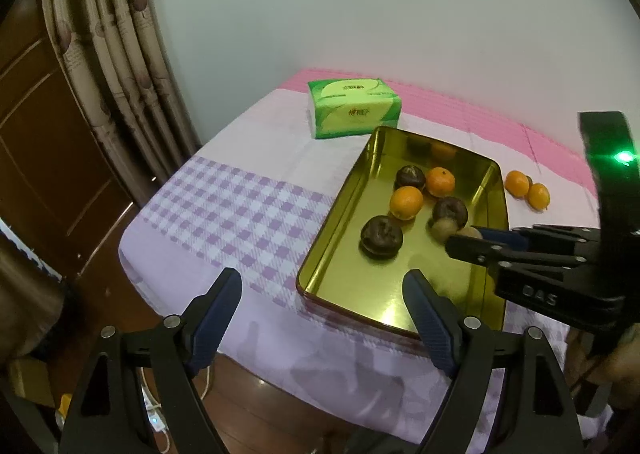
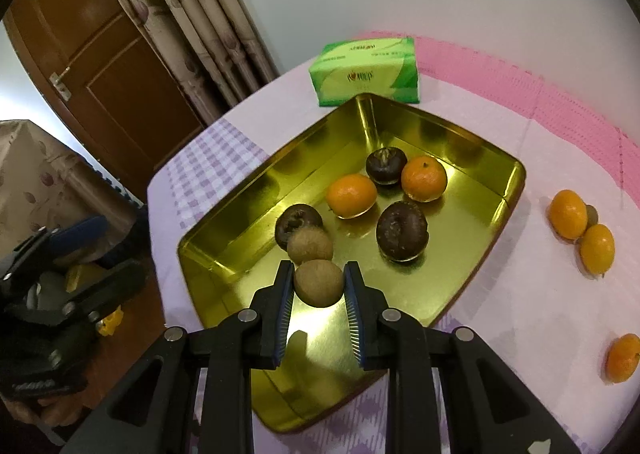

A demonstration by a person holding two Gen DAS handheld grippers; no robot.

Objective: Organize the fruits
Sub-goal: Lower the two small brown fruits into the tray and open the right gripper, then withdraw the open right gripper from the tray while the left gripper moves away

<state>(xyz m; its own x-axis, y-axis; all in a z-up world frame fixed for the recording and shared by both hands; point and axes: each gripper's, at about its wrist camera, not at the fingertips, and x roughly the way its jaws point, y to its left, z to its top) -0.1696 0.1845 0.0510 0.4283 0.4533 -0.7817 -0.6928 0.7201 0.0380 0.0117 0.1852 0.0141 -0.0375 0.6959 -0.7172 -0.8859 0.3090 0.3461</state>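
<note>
A gold metal tray (image 2: pixel 240 221) lies on the cloth-covered table. In it are two oranges (image 2: pixel 351 195), three dark round fruits (image 2: pixel 402 230) and a small brown fruit (image 2: pixel 310 246). My right gripper (image 2: pixel 318 274) is shut on a second small brown fruit (image 2: pixel 319 284), held just above the tray's near end, beside the first one. In the left wrist view the right gripper (image 1: pixel 452 242) reaches in from the right over the tray (image 1: pixel 340 221). My left gripper (image 1: pixel 322 282) is open and holds nothing, above the tray's near corner at the table's front edge.
Two oranges (image 2: pixel 568 213) lie together on the cloth right of the tray, and another orange (image 2: pixel 622 358) lies nearer at the far right. A green tissue pack (image 2: pixel 364 71) stands behind the tray. A curtain and a wooden door are to the left.
</note>
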